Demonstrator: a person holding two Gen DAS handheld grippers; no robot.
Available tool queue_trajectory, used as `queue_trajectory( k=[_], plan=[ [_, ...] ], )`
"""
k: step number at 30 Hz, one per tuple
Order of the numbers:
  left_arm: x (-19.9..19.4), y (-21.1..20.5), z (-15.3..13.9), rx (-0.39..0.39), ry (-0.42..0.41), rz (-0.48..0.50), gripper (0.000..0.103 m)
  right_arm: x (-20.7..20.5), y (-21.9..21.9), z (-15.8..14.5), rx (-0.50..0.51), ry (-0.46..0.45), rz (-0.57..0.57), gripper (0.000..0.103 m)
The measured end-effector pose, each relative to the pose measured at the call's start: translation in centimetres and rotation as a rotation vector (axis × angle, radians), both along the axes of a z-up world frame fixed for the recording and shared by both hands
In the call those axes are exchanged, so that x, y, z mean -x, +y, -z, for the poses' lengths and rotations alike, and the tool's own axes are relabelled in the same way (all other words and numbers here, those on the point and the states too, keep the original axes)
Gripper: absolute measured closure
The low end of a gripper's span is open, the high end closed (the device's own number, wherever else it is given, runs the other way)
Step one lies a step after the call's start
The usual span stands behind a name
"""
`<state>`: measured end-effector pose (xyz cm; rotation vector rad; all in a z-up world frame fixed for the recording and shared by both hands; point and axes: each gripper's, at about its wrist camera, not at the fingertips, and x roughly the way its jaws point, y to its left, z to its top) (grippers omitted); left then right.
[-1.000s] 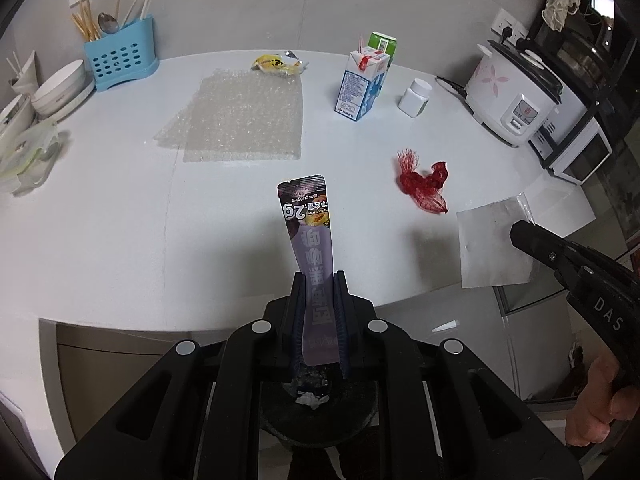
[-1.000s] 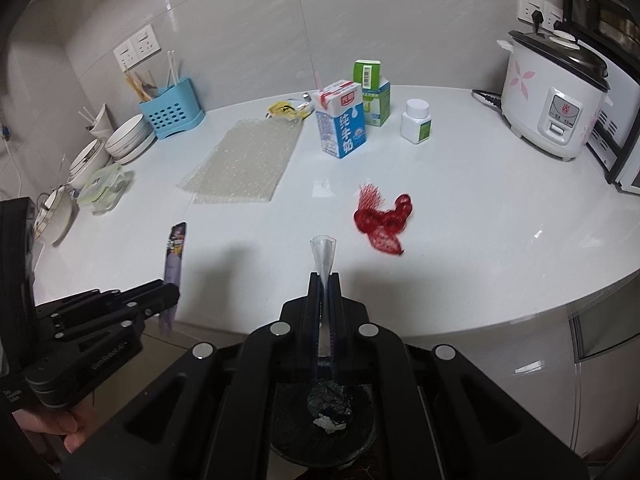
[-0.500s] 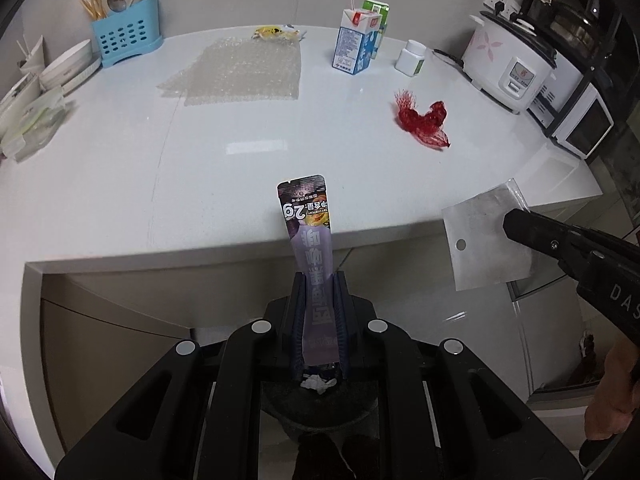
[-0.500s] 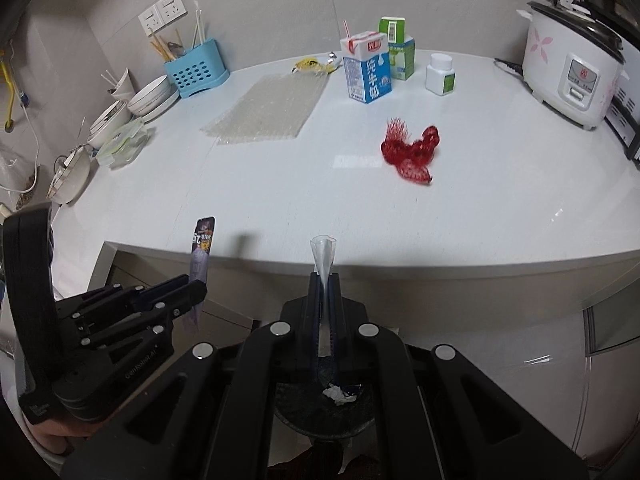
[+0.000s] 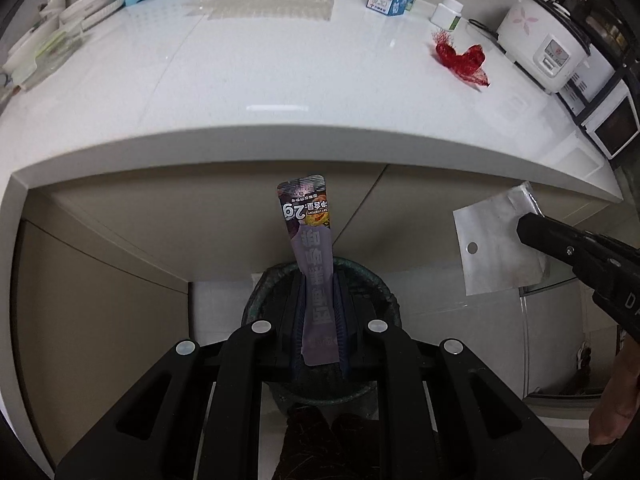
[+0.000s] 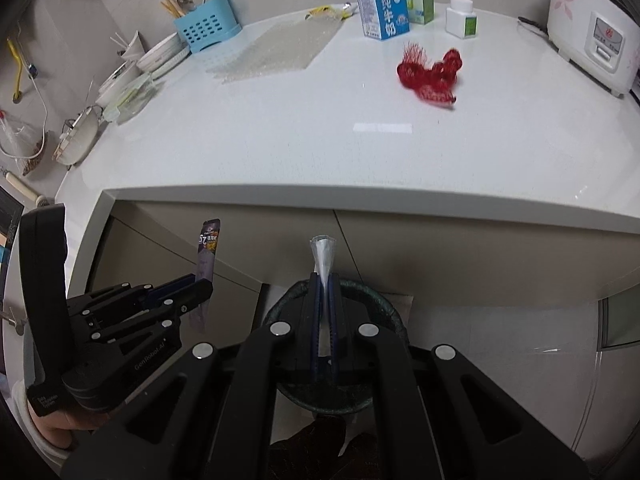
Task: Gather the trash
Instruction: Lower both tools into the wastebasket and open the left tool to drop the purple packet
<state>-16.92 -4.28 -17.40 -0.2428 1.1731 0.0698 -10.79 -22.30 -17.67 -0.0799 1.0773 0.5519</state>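
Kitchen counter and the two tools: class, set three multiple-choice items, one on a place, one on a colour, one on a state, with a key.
1. Where is the trash bin?
A) on the counter B) on the floor below the tools C) beside the rice cooker

2. What colour is the mesh net on the counter?
A) red B) blue C) yellow

3. The left tool is:
A) open, empty B) shut on the purple sachet C) shut on a carton

Key: B, its rim shows beneath the fingers; A, plainly red; B, sachet clamped between the fingers.

The left tongs (image 5: 320,312) cover most of the dark bin (image 5: 384,292) at six o'clock. The purple sachet's (image 5: 310,248) small print is unreadable. The rice cooker (image 6: 596,28) at two o'clock is cut by the edge.
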Motion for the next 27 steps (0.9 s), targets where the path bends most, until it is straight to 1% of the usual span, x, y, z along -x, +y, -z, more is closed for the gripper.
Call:
queue_trajectory(
  k=[9,13,19,23,27],
  plan=[
    [0.0,-0.2,2.9,0.046,0.039,0.006,0.090,0.3,0.2,3.9,0.018,0.049,-0.044,0.100],
    [0.2,-0.2,4.2,0.040,0.051,0.027,0.090,0.1,-0.1,5.7,0.034,0.088,-0.024,0.100],
    [0.3,1.0,6.9,0.062,0.102,0.008,0.090,0.2,-0.8,6.5,0.040,0.108,-0.006,0.100],
    [0.5,1.3,8.8,0.056,0.144,-0.001,0.090,0.1,-1.1,7.0,0.044,0.121,-0.004,0.100],
    [0.6,1.5,10.0,0.073,0.171,-0.017,0.090,-0.3,-1.5,7.8,0.058,0.138,0.011,0.100]
  ],
)
